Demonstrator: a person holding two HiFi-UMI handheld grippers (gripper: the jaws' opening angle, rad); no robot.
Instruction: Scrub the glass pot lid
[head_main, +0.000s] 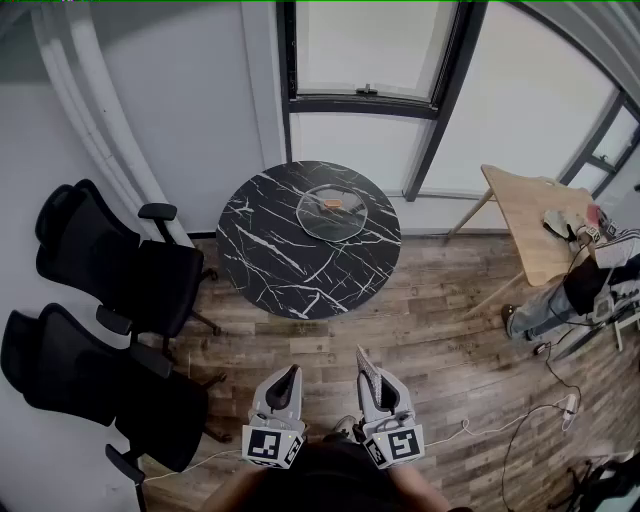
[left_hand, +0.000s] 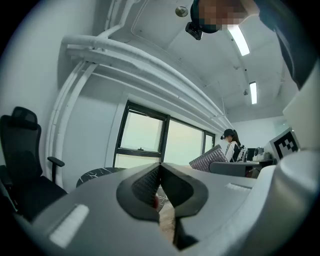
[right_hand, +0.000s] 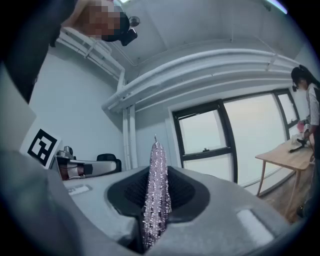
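On round marble table (head_main: 270, 250), glass pot lid (head_main: 333, 212), well apart, left gripper (head_main: 291, 372) closed, empty, right gripper (head_main: 362, 358) clamping glittery scrub pad (right_hand: 156, 190).

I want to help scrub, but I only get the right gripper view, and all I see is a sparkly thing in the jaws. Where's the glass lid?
Observer: The glass pot lid lies on a round black marble table, well ahead of the right gripper and its sparkly scrubber. They aren't touching it.
Operator: Is the other gripper holding something too?
Observer: No. The left gripper has its jaws together with nothing between them.
Operator: Is anything on the lid?
Observer: Only a small orange-brown piece at its middle, maybe the knob. It's too small to tell.
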